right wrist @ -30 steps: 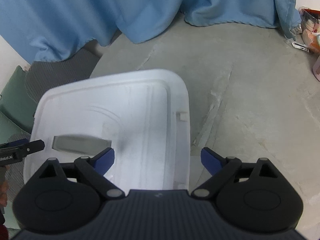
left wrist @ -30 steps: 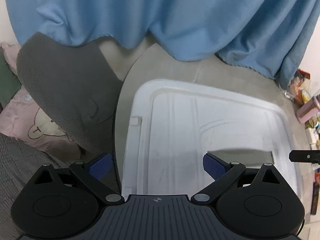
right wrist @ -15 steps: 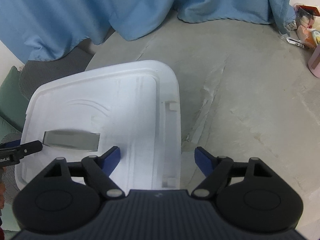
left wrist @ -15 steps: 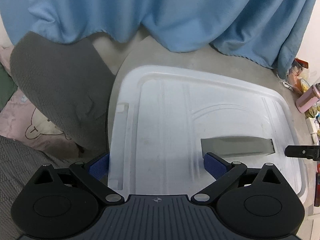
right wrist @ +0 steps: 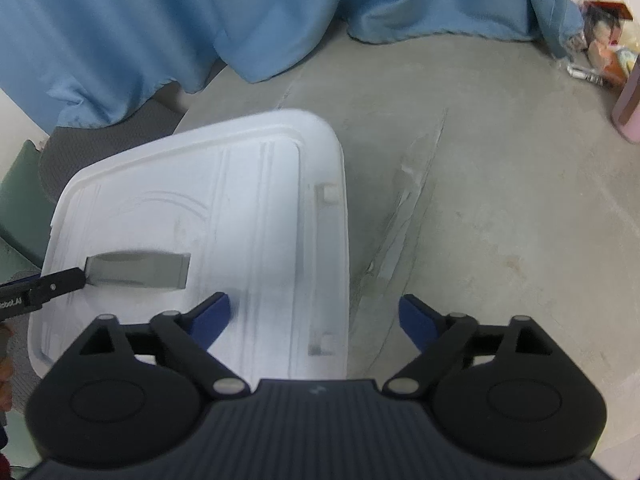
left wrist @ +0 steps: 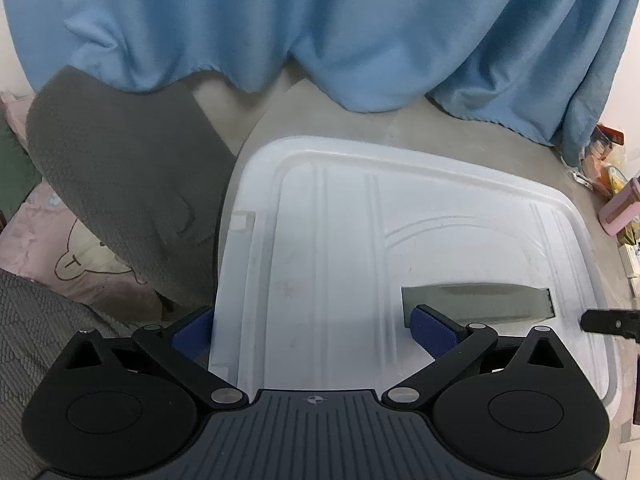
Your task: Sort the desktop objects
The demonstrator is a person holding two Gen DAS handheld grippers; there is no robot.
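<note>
A white plastic storage-box lid (left wrist: 360, 248) with a grey handle slot (left wrist: 476, 300) lies on the grey round table; it also shows in the right wrist view (right wrist: 224, 216). My left gripper (left wrist: 312, 332) is open, its jaws straddling the lid's left near edge. My right gripper (right wrist: 314, 316) is open, its jaws straddling the lid's right near edge. Neither holds anything. The other gripper's black finger (right wrist: 44, 288) shows at the far left in the right wrist view.
A blue curtain (left wrist: 320, 32) hangs behind the table. A grey chair back (left wrist: 120, 184) stands left of the table. A pink bottle (right wrist: 628, 104) and several small packets (right wrist: 604, 36) sit at the table's right edge. Bare grey tabletop (right wrist: 500, 208) lies right of the lid.
Both grippers have shifted relative to the lid: the left one's jaws now straddle its left edge, the right one's its right edge. Both stay open.
</note>
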